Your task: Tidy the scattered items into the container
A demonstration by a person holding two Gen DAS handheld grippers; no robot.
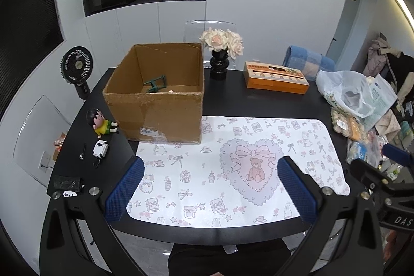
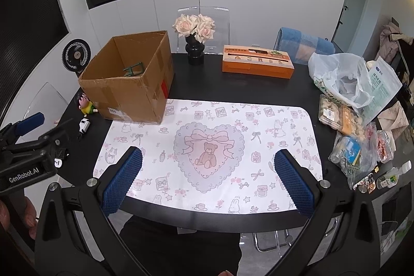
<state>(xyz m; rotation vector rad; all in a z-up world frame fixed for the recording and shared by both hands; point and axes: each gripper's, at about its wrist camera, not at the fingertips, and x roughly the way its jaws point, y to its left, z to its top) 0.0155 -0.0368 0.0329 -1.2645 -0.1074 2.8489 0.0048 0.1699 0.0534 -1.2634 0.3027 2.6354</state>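
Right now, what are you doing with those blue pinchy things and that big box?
A person holds a tool in each hand: the left tool and the right tool both hang open and empty above the white teddy-bear placemat. The brown cardboard box already has a small green toy chair inside. The little yellow-shirted figurine and the small white toy lie on the black table left of the box.

A matt brown cardboard box is sitting on the glossy black table, beside crinkled clear plastic bags.
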